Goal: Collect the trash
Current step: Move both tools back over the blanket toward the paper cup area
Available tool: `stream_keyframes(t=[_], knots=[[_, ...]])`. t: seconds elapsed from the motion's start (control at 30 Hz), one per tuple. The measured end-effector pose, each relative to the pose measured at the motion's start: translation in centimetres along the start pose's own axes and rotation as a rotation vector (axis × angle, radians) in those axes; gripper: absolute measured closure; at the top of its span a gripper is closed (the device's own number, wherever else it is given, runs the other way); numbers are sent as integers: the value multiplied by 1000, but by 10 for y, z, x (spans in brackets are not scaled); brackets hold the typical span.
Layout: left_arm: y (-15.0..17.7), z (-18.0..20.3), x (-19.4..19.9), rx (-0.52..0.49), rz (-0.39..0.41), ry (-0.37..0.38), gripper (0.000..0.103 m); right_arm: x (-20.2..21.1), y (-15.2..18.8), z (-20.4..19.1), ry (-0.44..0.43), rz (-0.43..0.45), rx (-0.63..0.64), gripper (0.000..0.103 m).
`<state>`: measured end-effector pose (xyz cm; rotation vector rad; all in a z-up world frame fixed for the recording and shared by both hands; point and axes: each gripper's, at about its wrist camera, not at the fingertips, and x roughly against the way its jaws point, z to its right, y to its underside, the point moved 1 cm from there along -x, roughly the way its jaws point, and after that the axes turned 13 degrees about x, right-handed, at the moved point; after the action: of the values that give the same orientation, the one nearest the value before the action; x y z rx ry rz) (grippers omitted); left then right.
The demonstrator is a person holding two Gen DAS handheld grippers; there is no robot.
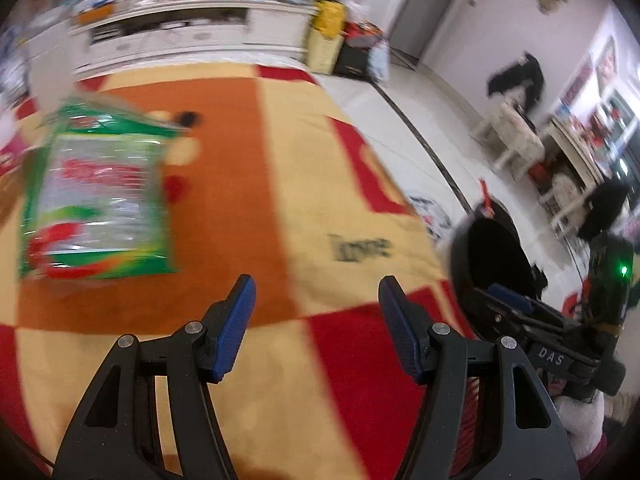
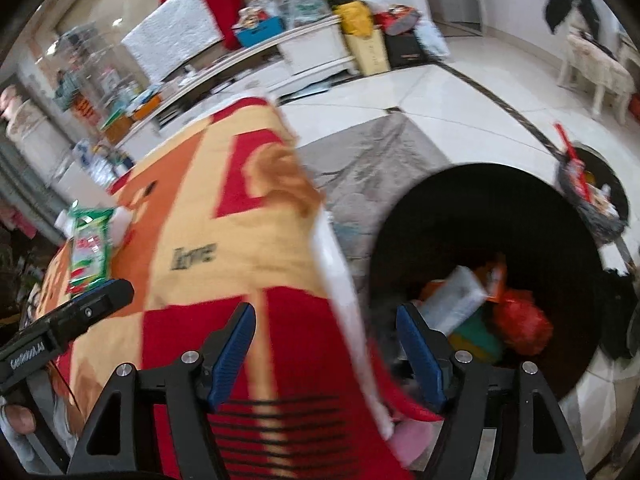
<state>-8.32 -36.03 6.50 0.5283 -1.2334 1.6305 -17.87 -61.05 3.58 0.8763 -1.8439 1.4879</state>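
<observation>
Both hand-held grippers, left and right, are held apart and empty. The green wrapper, ahead-left of the left one, is best pinched by an edge and carried to the bin beside the right one.

The right gripper is hanging open and empty over the blanket's edge, beside the black trash bin holding wrappers. A green packet is lying on the blanket.

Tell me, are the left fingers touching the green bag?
Apart. In the left wrist view the left gripper is open over bare blanket, with the green bag lying well away from it.
</observation>
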Motion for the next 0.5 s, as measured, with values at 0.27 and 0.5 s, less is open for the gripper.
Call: stream_keyframes(t=[0.27, 0.5], knots=[[-35, -92, 51, 151, 119, -38, 40, -29, -21, -76, -98, -19, 110, 28], [-56, -149, 70, 220, 165, -84, 40, -54, -51, -142, -221, 5, 174, 22]])
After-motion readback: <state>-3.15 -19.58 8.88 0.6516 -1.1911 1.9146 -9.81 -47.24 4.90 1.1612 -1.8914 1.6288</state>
